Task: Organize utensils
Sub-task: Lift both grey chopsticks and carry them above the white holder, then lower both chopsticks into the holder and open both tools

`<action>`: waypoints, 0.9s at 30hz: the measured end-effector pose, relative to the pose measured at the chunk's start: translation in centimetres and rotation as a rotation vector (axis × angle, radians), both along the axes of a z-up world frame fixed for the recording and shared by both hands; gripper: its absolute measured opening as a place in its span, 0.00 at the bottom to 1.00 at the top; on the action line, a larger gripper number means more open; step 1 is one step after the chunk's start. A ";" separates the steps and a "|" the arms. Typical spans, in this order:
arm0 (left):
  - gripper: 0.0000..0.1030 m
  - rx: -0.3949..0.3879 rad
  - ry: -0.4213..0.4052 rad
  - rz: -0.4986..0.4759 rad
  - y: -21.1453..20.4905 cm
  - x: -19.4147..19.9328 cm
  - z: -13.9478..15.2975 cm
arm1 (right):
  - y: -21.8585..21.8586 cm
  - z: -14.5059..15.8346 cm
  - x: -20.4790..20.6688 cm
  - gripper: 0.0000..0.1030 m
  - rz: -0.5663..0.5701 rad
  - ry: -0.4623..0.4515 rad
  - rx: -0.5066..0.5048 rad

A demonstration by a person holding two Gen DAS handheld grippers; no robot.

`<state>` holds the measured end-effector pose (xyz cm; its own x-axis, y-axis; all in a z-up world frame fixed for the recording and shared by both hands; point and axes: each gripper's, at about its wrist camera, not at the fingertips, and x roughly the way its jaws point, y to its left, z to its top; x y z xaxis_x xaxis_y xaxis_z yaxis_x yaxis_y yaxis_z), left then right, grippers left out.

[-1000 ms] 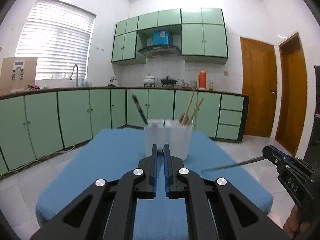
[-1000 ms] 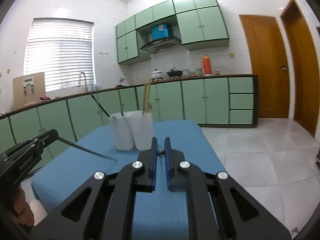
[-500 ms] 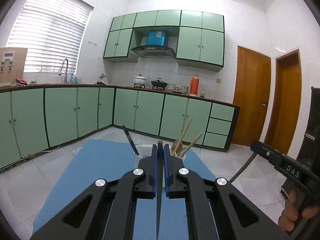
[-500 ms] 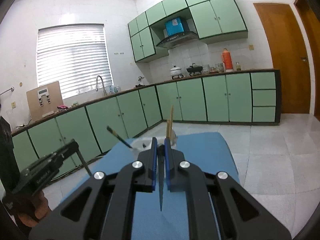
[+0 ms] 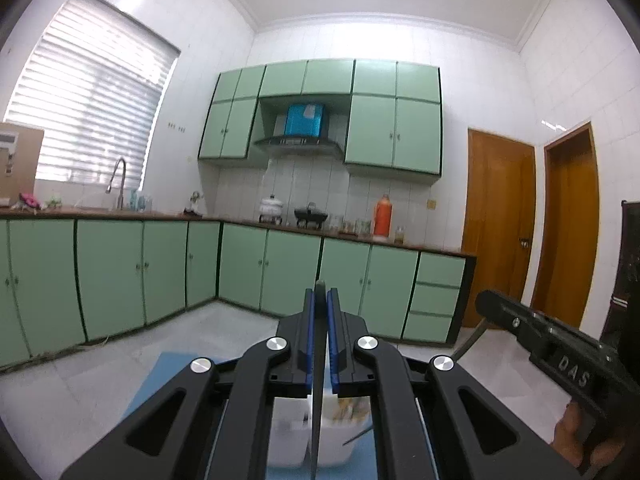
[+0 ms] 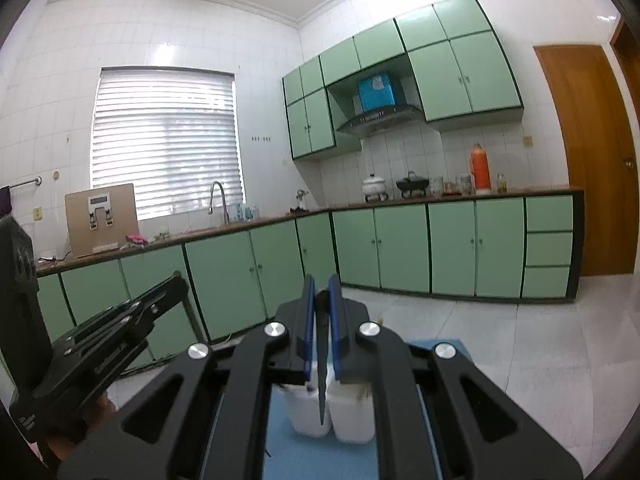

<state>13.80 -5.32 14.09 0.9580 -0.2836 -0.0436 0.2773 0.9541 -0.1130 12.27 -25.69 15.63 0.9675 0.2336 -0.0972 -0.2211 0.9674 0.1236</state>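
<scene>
Jaws of the left gripper [image 5: 320,312] are clamped on a thin dark utensil [image 5: 316,408], which hangs point-down between the blue pads [image 5: 307,344] and reaches over the two white cups [image 5: 320,436] below; the right cup [image 5: 344,432] holds wooden sticks, the left cup [image 5: 286,436] is blurred and what it holds I cannot tell; the cups stand touching each other on a blue table [image 5: 168,372]. Jaws of the right gripper [image 6: 321,292] are also closed on a dark pointed utensil [image 6: 321,384], its tip hanging just above the line where the two white cups [image 6: 332,416] meet; the left gripper [image 6: 120,328] shows at the left of this view. Behind are green cabinets [image 6: 400,248], a window blind [image 6: 164,140], an orange thermos [image 6: 480,170] on the counter and a wooden door [image 6: 592,160].
</scene>
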 end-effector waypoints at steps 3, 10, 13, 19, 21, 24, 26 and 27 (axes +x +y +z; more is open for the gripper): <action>0.06 -0.007 -0.033 -0.002 -0.6 2.1 2.0 | 0.1 1.4 1.8 0.06 -0.008 -0.008 -0.019; 0.06 -0.023 -0.075 0.036 -1.5 8.0 3.4 | 0.0 1.0 6.9 0.06 -0.053 0.034 -0.034; 0.06 -0.026 -0.059 0.050 -1.5 10.2 2.3 | 0.1 -0.8 9.1 0.06 -0.063 0.081 -0.018; 0.06 0.000 0.001 0.079 -1.7 13.8 -1.2 | 1.5 -3.9 11.7 0.06 -0.089 0.127 -0.048; 0.06 0.004 0.025 0.084 -1.7 14.9 -2.2 | 2.0 -4.4 12.2 0.06 -0.089 0.136 -0.057; 0.06 0.012 0.053 0.085 -1.6 15.4 -3.7 | 2.5 -5.5 12.9 0.06 -0.087 0.156 -0.067; 0.06 0.024 0.074 0.085 -1.6 15.9 -4.7 | 2.7 -6.4 13.5 0.06 -0.086 0.176 -0.071; 0.06 0.032 0.085 0.086 -1.7 16.0 -5.2 | 2.7 -6.7 13.9 0.06 -0.085 0.185 -0.069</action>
